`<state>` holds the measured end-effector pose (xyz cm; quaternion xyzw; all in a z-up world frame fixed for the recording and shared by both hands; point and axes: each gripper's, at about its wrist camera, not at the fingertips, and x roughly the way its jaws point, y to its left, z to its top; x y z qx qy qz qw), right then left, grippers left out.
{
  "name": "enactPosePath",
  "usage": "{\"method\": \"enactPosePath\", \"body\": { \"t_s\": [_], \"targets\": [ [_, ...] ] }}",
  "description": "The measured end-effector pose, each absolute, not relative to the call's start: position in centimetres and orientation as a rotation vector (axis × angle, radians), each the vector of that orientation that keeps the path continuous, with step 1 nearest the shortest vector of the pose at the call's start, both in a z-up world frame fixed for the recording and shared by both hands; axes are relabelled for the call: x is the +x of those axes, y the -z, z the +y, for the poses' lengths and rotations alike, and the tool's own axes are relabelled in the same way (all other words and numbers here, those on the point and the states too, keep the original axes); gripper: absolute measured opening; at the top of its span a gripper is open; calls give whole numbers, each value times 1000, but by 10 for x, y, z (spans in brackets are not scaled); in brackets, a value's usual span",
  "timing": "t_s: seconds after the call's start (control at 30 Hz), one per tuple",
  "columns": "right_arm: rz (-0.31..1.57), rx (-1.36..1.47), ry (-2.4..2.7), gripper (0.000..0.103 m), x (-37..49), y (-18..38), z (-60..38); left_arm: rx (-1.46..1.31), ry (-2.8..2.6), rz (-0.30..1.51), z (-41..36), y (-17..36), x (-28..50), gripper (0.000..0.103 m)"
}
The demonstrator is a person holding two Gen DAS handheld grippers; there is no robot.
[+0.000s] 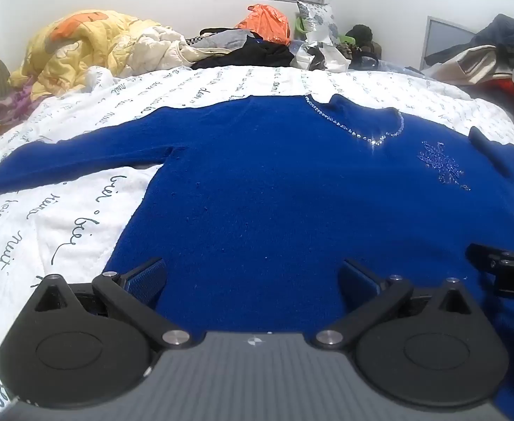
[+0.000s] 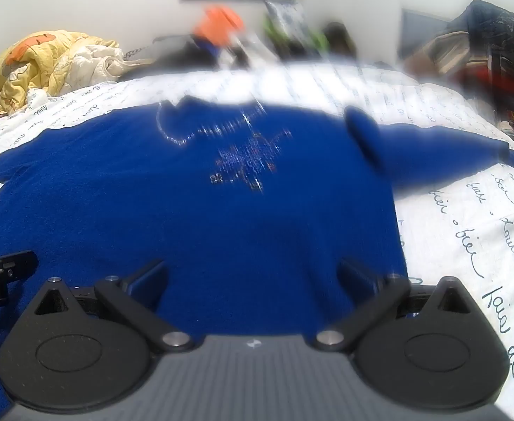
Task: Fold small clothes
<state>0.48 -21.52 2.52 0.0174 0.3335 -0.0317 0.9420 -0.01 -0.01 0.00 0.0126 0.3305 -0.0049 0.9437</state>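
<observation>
A royal-blue knit sweater (image 1: pixel 274 189) lies flat on the bed, collar away from me, with a rhinestone chain (image 1: pixel 362 129) at the neck and a sparkly motif (image 1: pixel 439 165) on the chest. Both sleeves are spread out sideways. My left gripper (image 1: pixel 251 277) is open and empty over the sweater's lower left part. My right gripper (image 2: pixel 253 275) is open and empty over the lower right part of the sweater (image 2: pixel 204 210); this view is blurred. Each gripper's edge shows in the other's view.
The bed has a white quilt with script writing (image 1: pixel 64 231). A yellow-orange duvet (image 1: pixel 81 42), an orange bag (image 1: pixel 267 21) and dark clothes are piled at the far side. More clothes are heaped at the right (image 2: pixel 485 45).
</observation>
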Motion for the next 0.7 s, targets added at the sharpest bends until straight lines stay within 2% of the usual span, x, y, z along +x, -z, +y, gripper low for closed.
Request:
{"method": "enactPosePath", "body": {
  "t_s": [0.7],
  "targets": [
    [680,37,64,103,5,-25,-216,14,14,678,0,0,0,103]
  ]
}}
